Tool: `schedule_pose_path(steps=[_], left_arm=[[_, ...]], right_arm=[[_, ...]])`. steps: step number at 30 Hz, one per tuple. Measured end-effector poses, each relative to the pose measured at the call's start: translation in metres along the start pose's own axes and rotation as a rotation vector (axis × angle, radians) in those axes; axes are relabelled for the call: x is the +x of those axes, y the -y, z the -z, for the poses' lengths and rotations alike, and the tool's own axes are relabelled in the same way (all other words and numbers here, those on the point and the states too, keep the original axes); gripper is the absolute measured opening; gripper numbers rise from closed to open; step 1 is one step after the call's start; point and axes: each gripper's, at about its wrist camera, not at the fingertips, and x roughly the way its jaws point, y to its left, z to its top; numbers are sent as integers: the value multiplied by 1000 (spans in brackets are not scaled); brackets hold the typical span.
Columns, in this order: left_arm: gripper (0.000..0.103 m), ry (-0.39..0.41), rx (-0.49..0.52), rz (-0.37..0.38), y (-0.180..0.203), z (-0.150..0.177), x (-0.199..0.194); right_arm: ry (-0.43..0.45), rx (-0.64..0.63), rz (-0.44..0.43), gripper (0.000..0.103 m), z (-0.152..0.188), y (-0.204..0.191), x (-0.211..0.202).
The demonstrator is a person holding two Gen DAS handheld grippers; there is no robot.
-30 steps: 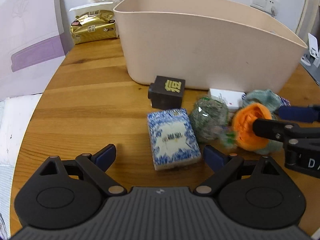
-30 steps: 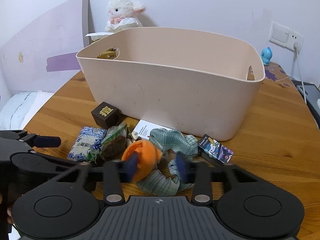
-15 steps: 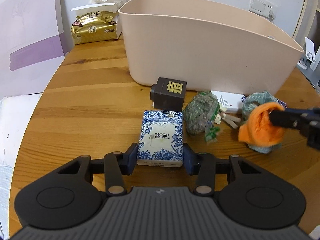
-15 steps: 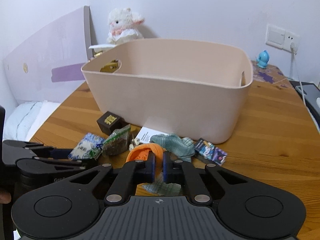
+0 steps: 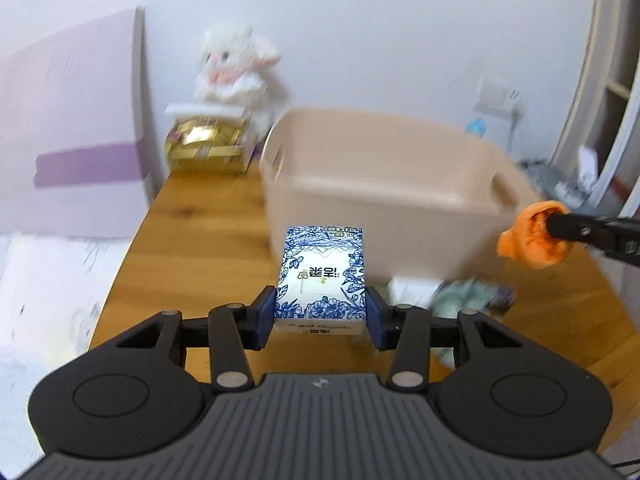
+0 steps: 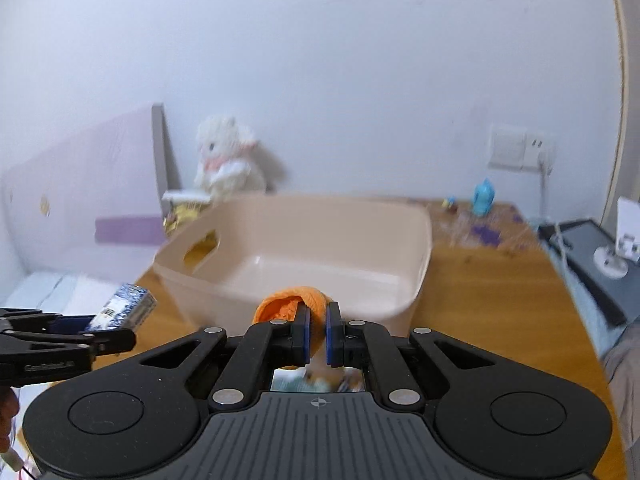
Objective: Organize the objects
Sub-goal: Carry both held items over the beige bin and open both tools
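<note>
My left gripper [image 5: 320,316] is shut on a blue-and-white tissue pack [image 5: 322,276] and holds it in the air in front of the beige plastic bin [image 5: 384,200]. My right gripper [image 6: 318,334] is shut on an orange cloth [image 6: 294,304] and holds it up at the near wall of the bin [image 6: 304,240]. The orange cloth [image 5: 532,236] also shows at the right of the left wrist view, and the tissue pack [image 6: 122,310] at the left of the right wrist view. The bin looks empty inside.
A green cloth [image 5: 460,300] and a white card [image 5: 412,288] lie on the wooden table [image 5: 200,240] before the bin. A gold pack [image 5: 204,144] and a white plush toy [image 5: 232,76] stand behind. A grey device [image 6: 588,256] lies at the right.
Both grippers closed on their objects and lifted: the left took the tissue pack off the table, the right took the orange cloth. Both now sit higher, near the bin's rim.
</note>
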Motion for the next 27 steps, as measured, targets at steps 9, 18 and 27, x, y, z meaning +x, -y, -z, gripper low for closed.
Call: schedule_pose_path(steps=[9,18,27], left_arm=[[48,113,127,-20,41,-53,10],[48,64,194,-32,83,-80,73],[48,-96,165,-58,83,-72,138]], right_arm=[[75,4,70,7,-39,11,19],[-24,-8,122,7,-45,15,78],[-170,-63,160,11,-29,13,120]])
